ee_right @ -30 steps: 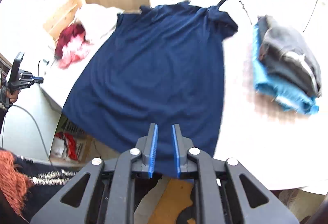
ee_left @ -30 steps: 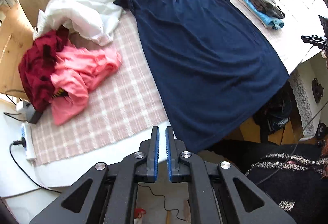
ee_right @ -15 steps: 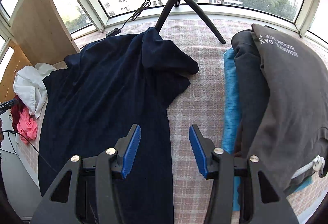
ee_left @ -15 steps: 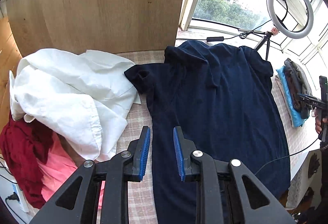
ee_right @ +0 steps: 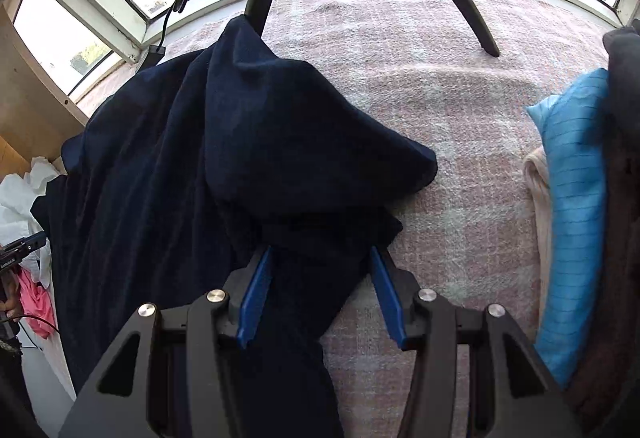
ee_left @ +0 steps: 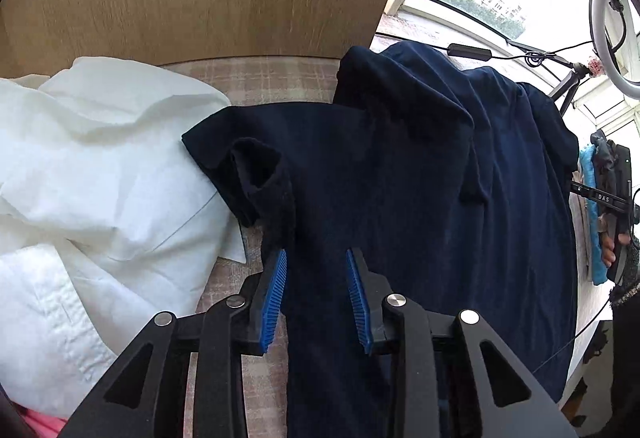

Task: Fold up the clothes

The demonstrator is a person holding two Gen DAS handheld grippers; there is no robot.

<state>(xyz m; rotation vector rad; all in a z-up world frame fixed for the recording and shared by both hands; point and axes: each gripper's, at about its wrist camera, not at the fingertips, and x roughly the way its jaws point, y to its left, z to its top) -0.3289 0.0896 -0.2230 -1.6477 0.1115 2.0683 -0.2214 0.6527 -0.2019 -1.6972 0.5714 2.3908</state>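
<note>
You are closing in on both armpits of the navy shirt (ee_left: 400, 197), spread flat on the checked cloth (ee_right: 440, 125).

A second ago you were hanging back at its hem; now your left gripper (ee_left: 316, 294) and right gripper (ee_right: 320, 294), jaws widening, are straddling the side seams below each sleeve (ee_right: 320, 141), likely lining up a lengthwise fold.

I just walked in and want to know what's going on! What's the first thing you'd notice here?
A big navy blue shirt lies spread across the checked tablecloth, filling the middle. The left gripper and right gripper are both open, each over a side of it just below a sleeve. A crumpled white shirt sits at its left, and folded clothes are stacked at its right.
</note>
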